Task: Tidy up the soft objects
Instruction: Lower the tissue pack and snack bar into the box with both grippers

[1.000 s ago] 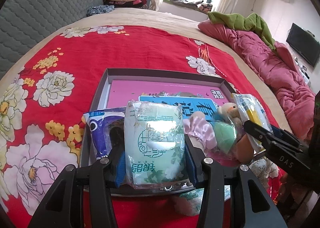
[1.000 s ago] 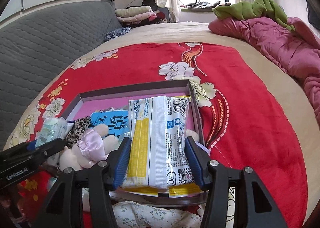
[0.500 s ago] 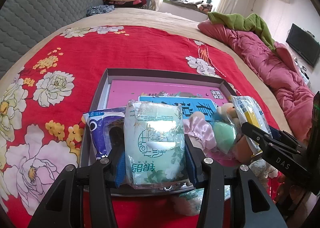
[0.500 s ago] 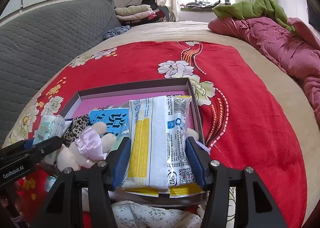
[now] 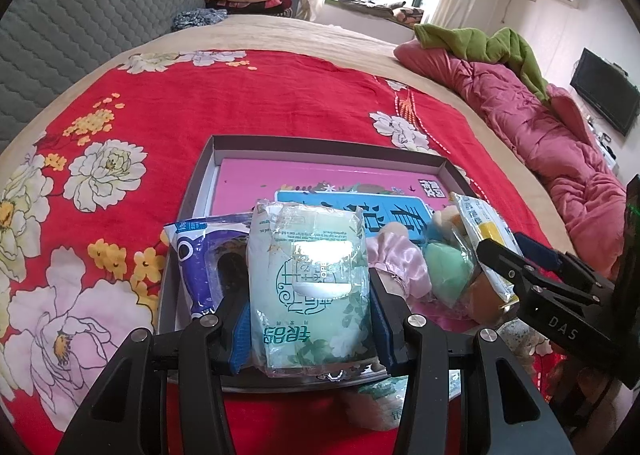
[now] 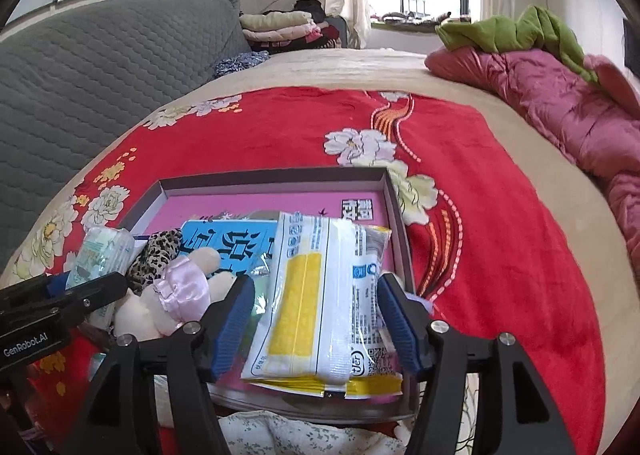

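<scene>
A shallow grey box (image 5: 320, 145) with a pink lining lies on the red floral bedspread. My left gripper (image 5: 308, 295) is shut on a pale green tissue pack (image 5: 308, 239), held over the box's near edge. Beside it lie a purple-and-white pack (image 5: 200, 255) and a plush toy (image 5: 396, 259) in pink satin. In the right wrist view, my right gripper (image 6: 316, 283) has its jaws opening around a yellow-and-white tissue pack (image 6: 316, 295). That pack rests on the box's near right corner (image 6: 394, 211), and a gap shows at the left pad. The left gripper (image 6: 92, 287) shows at the left edge.
A leopard-print piece (image 6: 156, 255) and a green plush (image 5: 444, 267) crowd the box's near half. Floral fabric (image 6: 280, 435) lies below the box's front edge. A pink quilt (image 6: 560, 111) with a green blanket (image 6: 516, 27) is at the right, a grey headboard (image 6: 100, 67) at the left.
The right gripper's jaws have spread wider and come off the yellow-and-white pack, which now lies on the box. The left gripper and its green pack have not moved.
</scene>
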A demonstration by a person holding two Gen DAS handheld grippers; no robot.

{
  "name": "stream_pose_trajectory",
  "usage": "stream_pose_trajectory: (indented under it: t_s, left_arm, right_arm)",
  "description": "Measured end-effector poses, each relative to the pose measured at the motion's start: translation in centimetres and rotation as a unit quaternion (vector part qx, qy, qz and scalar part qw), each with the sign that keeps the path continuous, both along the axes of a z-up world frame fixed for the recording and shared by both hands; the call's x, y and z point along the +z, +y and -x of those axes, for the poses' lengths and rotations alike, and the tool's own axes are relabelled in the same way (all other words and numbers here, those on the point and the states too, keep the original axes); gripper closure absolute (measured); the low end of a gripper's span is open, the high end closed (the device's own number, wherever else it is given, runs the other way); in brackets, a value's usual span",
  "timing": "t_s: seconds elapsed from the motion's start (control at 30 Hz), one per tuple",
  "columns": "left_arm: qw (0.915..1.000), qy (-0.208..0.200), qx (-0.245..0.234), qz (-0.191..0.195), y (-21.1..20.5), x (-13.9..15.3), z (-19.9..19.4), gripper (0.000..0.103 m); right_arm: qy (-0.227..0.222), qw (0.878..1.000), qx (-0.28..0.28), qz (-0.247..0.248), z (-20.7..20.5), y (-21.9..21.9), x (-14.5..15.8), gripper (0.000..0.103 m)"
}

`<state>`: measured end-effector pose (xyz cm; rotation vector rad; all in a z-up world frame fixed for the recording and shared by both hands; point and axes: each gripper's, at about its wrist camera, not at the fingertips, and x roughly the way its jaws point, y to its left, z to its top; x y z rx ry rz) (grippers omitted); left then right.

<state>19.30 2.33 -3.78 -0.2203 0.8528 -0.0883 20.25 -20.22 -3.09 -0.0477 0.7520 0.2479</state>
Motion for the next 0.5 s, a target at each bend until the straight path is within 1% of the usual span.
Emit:
stream_pose_trajectory:
  t_s: [0.2, 0.5]
  left_arm:
    - [1.0, -0.001, 0.0, 0.0, 0.0, 0.1, 0.0, 0.053]
    - [1.0, -0.005, -0.004, 0.008, -0.1, 0.1, 0.0, 0.052]
  right_arm:
    - [-0.007, 1.0, 0.001, 0.002, 0.5, 0.0, 0.6, 0.038]
    - [-0.015, 1.0, -0.006, -0.009, 2.7, -0.9, 1.5, 0.038]
